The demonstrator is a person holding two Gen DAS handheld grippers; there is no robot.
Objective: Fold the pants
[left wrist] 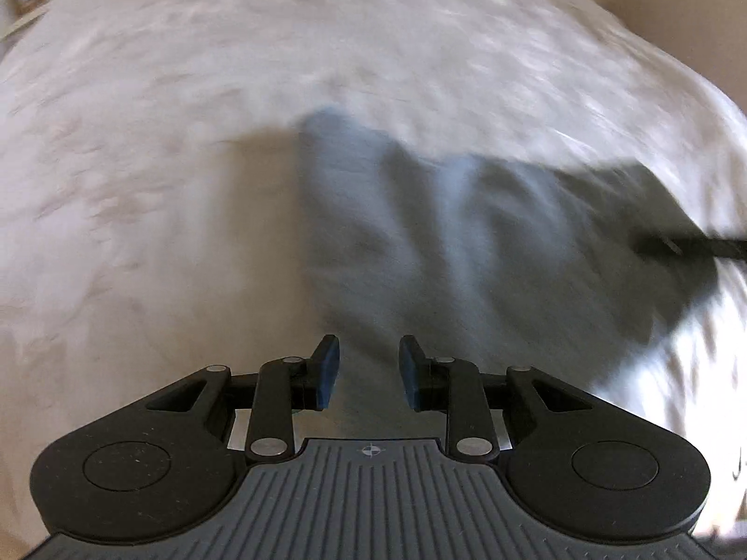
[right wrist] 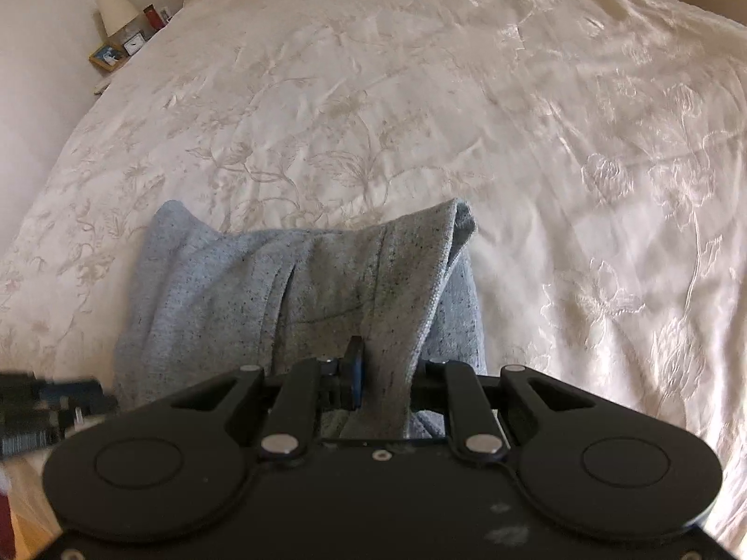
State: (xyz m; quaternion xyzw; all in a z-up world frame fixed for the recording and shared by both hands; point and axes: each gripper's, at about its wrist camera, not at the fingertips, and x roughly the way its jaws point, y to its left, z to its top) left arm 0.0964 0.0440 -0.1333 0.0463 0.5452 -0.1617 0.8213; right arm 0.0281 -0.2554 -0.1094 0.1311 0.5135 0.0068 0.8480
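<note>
Grey-blue pants (right wrist: pixel 299 289) lie bunched on a white bedspread (right wrist: pixel 420 93). My right gripper (right wrist: pixel 380 373) is shut on a raised fold of the pants; cloth drapes over its right finger and hides it. In the blurred left wrist view the pants (left wrist: pixel 420 233) stretch ahead and to the right. My left gripper (left wrist: pixel 369 368) is open and empty, just above the near edge of the pants. The right gripper (left wrist: pixel 691 247) shows dark at the far right of that view, and the left gripper (right wrist: pixel 42 410) at the left edge of the right wrist view.
The bedspread (left wrist: pixel 163 163) has a pale floral pattern and covers the whole bed. A bedside table at the back left carries a lamp (right wrist: pixel 116 11), a small clock (right wrist: pixel 134 44) and a framed picture (right wrist: pixel 107 58). A wall (right wrist: pixel 28 70) runs along the left.
</note>
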